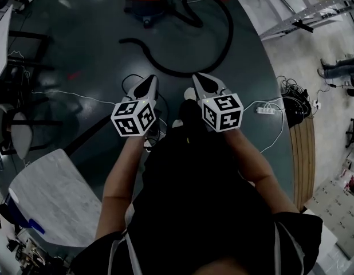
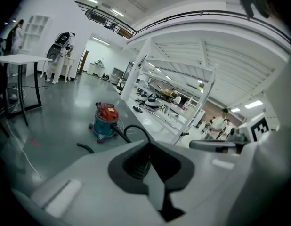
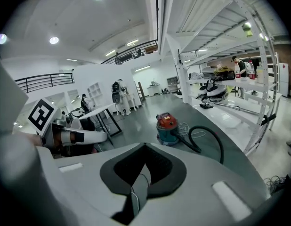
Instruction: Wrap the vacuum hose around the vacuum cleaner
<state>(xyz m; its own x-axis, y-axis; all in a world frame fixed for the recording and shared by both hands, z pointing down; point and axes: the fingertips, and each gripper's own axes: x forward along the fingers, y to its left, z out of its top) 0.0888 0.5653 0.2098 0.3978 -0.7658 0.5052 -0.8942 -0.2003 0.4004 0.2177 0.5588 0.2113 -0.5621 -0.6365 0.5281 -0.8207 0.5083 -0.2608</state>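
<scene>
The vacuum cleaner (image 1: 147,7), with a red top and a teal body, stands on the dark floor well ahead of me. It also shows in the left gripper view (image 2: 104,121) and the right gripper view (image 3: 167,128). Its black hose (image 1: 225,42) lies unwound in a wide loop on the floor, and the free end (image 1: 126,40) rests left of the middle. My left gripper (image 1: 151,80) and right gripper (image 1: 199,78) are held side by side in the air, short of the loop. Both are shut with nothing between the jaws. Neither touches the hose (image 2: 136,128) (image 3: 212,138).
A white table (image 1: 51,193) stands at my lower left, with a chair (image 1: 16,132) beyond it. Thin cables and a power strip (image 1: 265,110) lie on the floor near my feet. Metal shelving (image 1: 303,13) and a person's legs (image 1: 340,67) are to the right.
</scene>
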